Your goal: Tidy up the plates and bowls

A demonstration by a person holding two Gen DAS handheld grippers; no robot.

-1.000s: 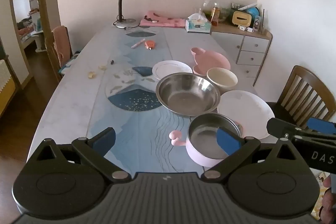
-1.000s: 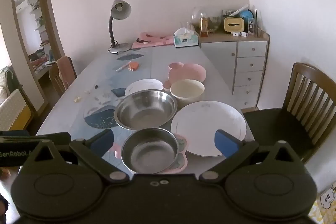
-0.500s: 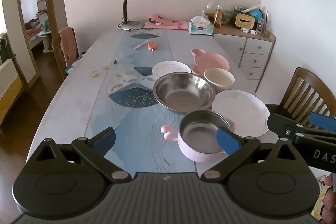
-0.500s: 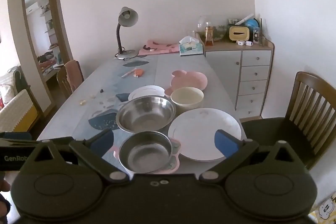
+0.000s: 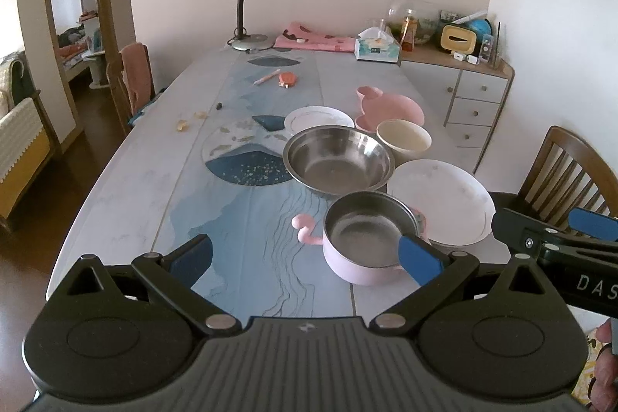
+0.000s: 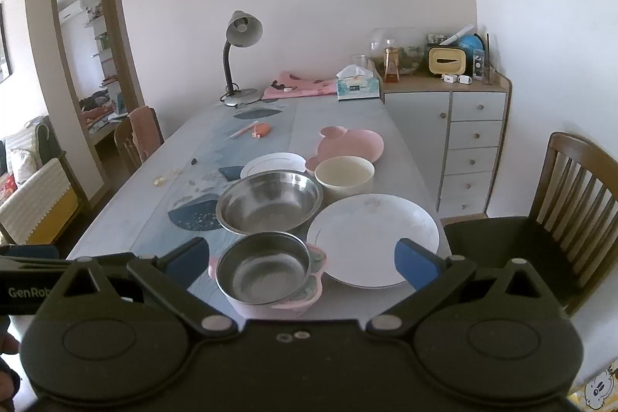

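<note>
**Pinks, steel and blue across the table**

The table (image 5: pixel 127 180) is pale grey, with a runner (image 5: pixel 247 219) printed in blue shapes, gold flecks and thin dark wavy lines. The small bowl (image 6: pixel 266 269) is bare steel inside a pink shell; the large mixing bowl (image 6: pixel 270 199) is plain steel. Two plates (image 6: pixel 370 238) (image 6: pixel 274 163) are white, the cup (image 6: pixel 343 174) cream, the ear-shaped plate (image 6: pixel 351 143) pink. The finger pads (image 5: pixel 419 259) are blue on black.

Small bowl (image 6: pixel 266 269) nearest, large bowl (image 6: pixel 269 201) behind, plate (image 6: pixel 372 238) right, on table (image 6: pixel 340 118)
</note>
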